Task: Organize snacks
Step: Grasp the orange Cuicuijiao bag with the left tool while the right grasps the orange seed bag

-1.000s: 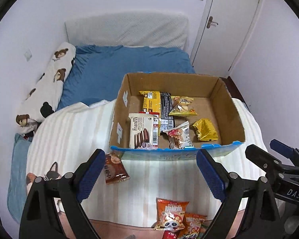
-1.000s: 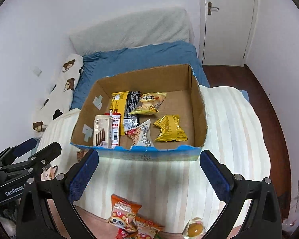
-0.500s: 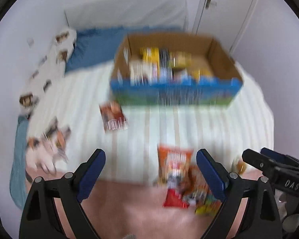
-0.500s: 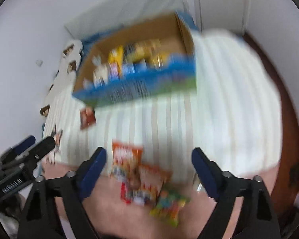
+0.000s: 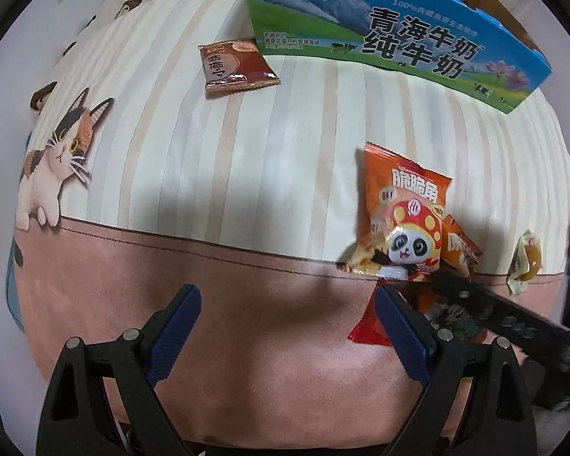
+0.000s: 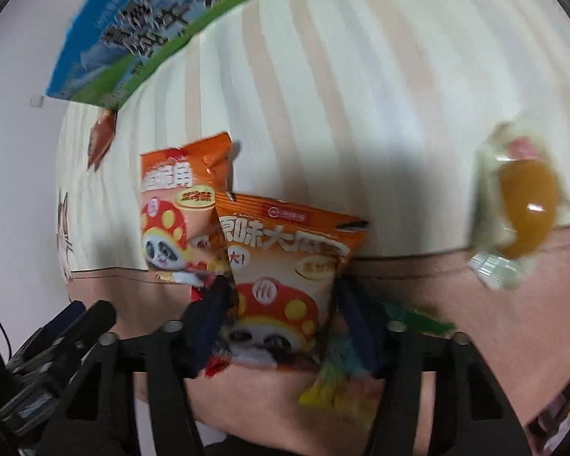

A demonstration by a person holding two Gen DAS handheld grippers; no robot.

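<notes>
Through my left wrist camera, the cat print (image 5: 59, 159) sits at the left edge on the striped blanket (image 5: 247, 144), a brown snack packet (image 5: 236, 65) lies upper centre just beside the blue-and-green carton (image 5: 391, 34), and the orange panda packet (image 5: 402, 216) lies right of centre, overlapping a second orange packet (image 5: 460, 249). Only this view shows the brown packet whole and the carton's print sharp. My left gripper (image 5: 285, 330) points down over the bare pink band (image 5: 171, 277) at the bottom, jaws spread wide with nothing between them; a red wrapper (image 5: 368, 326) lies just behind its right finger. My right wrist camera, blurred, shows what the left cannot: the second orange packet (image 6: 285, 266) in full, lying over the panda packet (image 6: 174, 209), a green-and-yellow wrapper (image 6: 338, 376) under it, and the clear-wrapped amber sweet (image 6: 524, 209) large at the right edge. My right gripper (image 6: 281, 319), angled steeply down, has just been closing, its jaws either side of that packet's lower end; whether the pads press it I cannot tell.
</notes>
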